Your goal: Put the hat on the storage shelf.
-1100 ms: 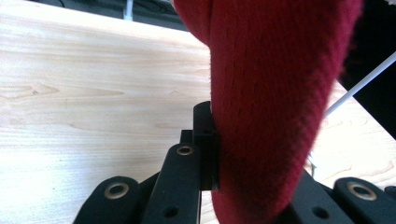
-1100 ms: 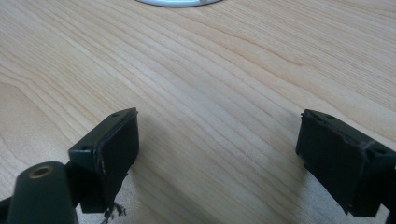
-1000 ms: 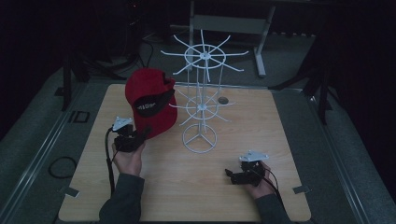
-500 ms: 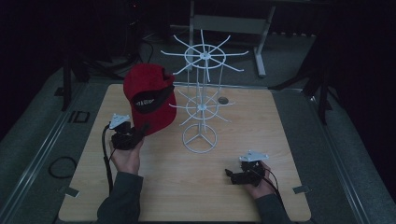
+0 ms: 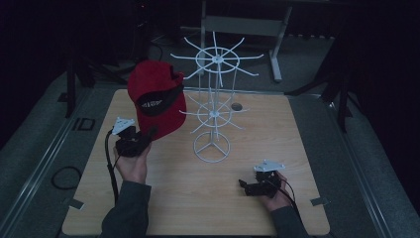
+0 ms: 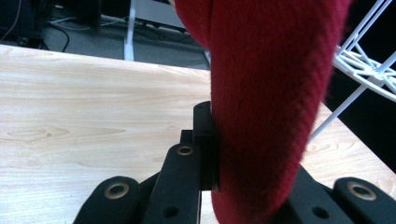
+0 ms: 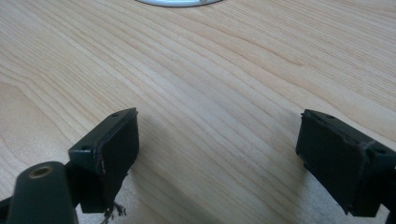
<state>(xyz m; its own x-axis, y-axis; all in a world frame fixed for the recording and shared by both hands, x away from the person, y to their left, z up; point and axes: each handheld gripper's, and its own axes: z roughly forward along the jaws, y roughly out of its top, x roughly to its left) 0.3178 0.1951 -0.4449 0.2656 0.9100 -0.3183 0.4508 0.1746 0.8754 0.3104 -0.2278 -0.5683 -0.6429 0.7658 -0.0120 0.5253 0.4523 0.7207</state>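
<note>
High view: the person's left gripper holds a red baseball cap up off the wooden table, lifted beside the white wire display rack that stands near the middle of the tabletop. The cap hangs tilted, its black-trimmed brim facing the camera, and its right edge sits just beside the rack's spokes; whether it touches one I can't make out. From the left gripper view the jaws are clamped tight on the cap's red fabric, with the rack's white wires close by on the right and the table's bare wood below.

The right gripper rests low on the table near the front right corner, well apart from the rack and the cap. In the right gripper view its two black pads stand wide apart with nothing between them, just wood grain, and the rim of the rack's round base shows at the top edge.

As I read it, the job is to hang the cap on the rack. The pick-up is done: the cap is gripped, raised and brought alongside. What's left is the fiddly part, getting the cap over one of the arms so it catches, then letting go. The rack's arms look bare, and no cap hangs on them yet. A small dark round thing lies on the table behind the rack; I can't tell what it is.
</note>
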